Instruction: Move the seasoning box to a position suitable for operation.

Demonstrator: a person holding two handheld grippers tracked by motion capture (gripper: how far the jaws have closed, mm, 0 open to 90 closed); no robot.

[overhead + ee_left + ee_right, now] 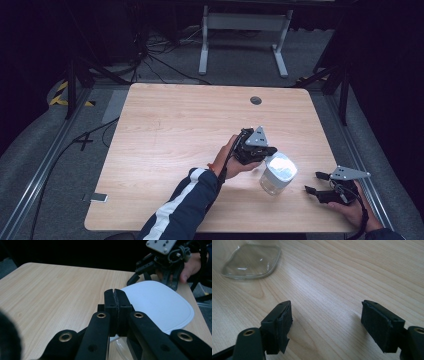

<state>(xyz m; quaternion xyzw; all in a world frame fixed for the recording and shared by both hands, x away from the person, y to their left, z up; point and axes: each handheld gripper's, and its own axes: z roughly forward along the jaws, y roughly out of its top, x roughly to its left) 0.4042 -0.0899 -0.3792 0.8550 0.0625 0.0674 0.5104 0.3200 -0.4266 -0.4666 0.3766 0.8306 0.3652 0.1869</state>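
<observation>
Black left claw (115, 293): jaws pressed together, nothing visible between them, tip at the near rim of a white lid; in the high view this claw (270, 151) sits just beside the lid's left edge, held by the left hand (231, 160).
White lid (160, 305): rounded-square, lying on top of the jar.
Clear jar (277, 174): stands upright on the right half of the surface, between the two claws; its glassy base (252, 261) shows at the upper left of the right claw view.
Right claw (325, 325): jaws spread wide over bare wood, holding nothing, apart from the jar; in the high view it (312, 182) is near the right edge, in the right hand (352, 210).
Surface (175, 130): light wood grain, with a dark round grommet (256, 100) near the far edge.
Sleeve (182, 210): dark blue with a white stripe.
</observation>
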